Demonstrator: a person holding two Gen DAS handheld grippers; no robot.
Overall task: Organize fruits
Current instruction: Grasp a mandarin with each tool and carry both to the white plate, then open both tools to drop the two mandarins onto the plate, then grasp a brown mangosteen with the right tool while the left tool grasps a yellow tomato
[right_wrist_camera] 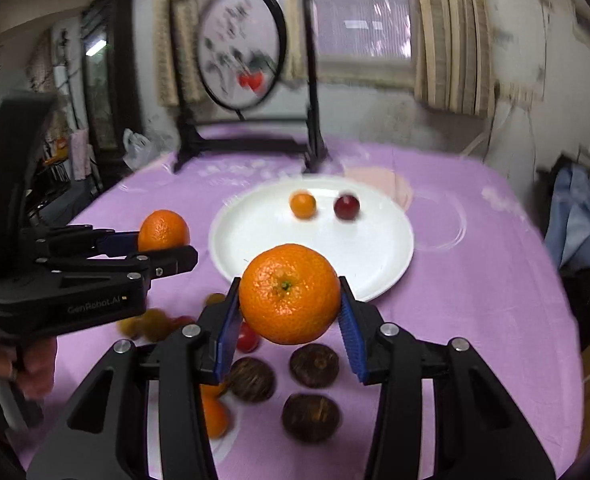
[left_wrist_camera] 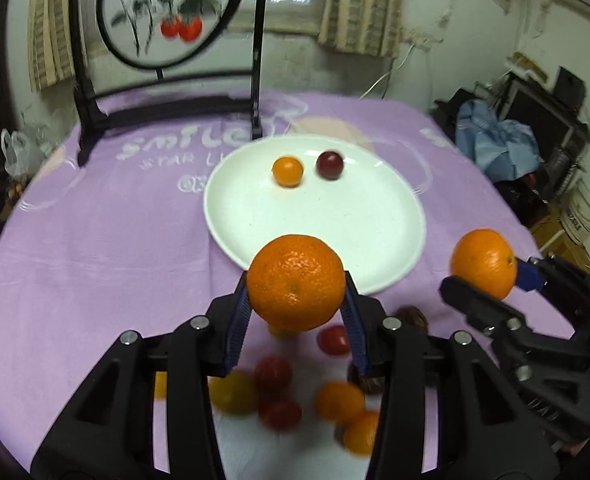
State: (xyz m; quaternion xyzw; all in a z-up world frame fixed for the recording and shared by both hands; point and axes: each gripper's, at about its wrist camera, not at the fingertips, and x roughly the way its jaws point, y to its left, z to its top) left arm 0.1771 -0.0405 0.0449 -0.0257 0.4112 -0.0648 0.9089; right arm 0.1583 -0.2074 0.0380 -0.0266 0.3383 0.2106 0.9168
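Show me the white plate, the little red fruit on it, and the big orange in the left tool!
white plate [left_wrist_camera: 255, 216]: left wrist view, bare part.
little red fruit [left_wrist_camera: 329, 165]: left wrist view, middle.
big orange [left_wrist_camera: 295, 282]: left wrist view, front peel.

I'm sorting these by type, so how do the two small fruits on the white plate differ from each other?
The small orange fruit is bright orange, while the dark red fruit is deep maroon. On the white plate the orange one lies left of the red one in both views, with a small gap between them. The orange one shows a dark stem spot in the right wrist view; the red one shows a pale highlight. Both are small, round and sit loose on the plate's far half.
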